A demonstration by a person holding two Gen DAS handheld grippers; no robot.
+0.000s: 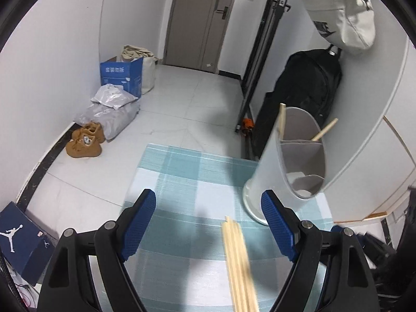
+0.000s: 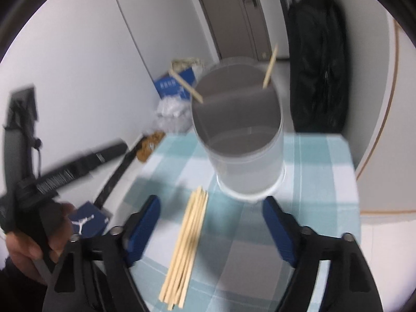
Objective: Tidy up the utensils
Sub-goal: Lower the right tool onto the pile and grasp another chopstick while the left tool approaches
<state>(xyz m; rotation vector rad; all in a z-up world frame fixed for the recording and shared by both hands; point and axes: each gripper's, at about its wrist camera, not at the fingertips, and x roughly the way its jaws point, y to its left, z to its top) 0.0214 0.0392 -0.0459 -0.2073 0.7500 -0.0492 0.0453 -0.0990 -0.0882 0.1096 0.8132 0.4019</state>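
Observation:
A bundle of pale wooden chopsticks point(image 2: 187, 244) lies on the blue checked tablecloth point(image 2: 319, 161); it also shows in the left wrist view point(image 1: 239, 262). A grey round utensil holder point(image 2: 238, 130) with inner dividers stands behind them, with two chopsticks point(image 2: 270, 67) sticking out of it. In the left wrist view the holder point(image 1: 286, 161) stands at the right. My right gripper point(image 2: 210, 223) is open and empty above the bundle. My left gripper point(image 1: 208, 221) is open and empty, left of the holder.
A black backpack point(image 1: 309, 83) leans on the white wall behind the table. On the floor are brown shoes point(image 1: 85, 140), plastic bags point(image 1: 111, 109), a blue carton point(image 1: 122, 75) and a blue shoe box point(image 1: 18, 236). The table's far edge lies past the holder.

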